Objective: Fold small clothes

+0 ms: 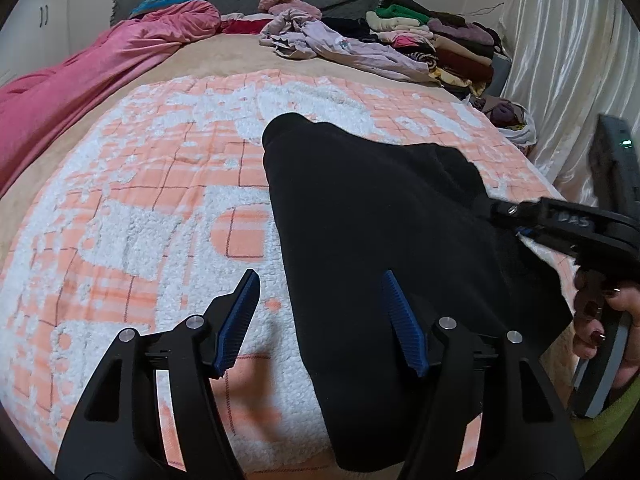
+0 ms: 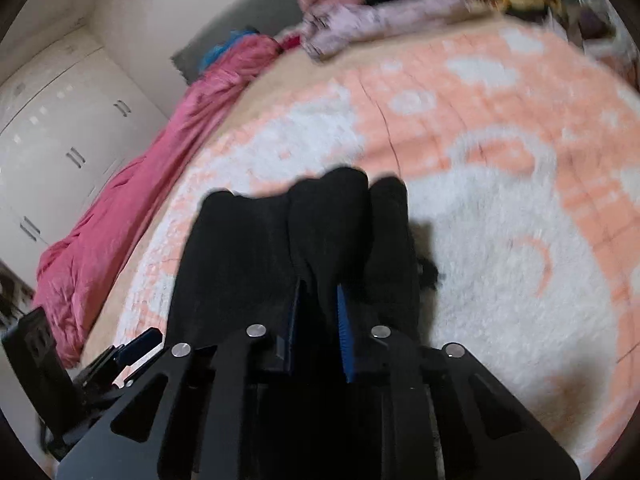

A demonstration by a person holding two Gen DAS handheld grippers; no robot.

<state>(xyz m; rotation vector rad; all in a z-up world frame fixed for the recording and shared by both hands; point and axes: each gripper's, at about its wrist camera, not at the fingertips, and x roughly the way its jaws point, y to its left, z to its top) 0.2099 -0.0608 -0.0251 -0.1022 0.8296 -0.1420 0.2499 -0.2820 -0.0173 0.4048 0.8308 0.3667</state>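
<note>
Item: black garment (image 1: 372, 248), small, soft; lies on the peach-and-white blanket (image 1: 132, 208) spread over the bed, one edge lifted at its right side.
Right gripper (image 2: 318, 312): pressed together, pinching a bunched fold of the black cloth between its blue pads.
Left gripper (image 1: 320, 320): spread, empty, one pad over the blanket, the other over the garment's near left edge.
Step in hand, as judged: carrying the lifted edge across. Advice: pin the near edge with the left, draw the fold over evenly, lay it flat without dragging
</note>
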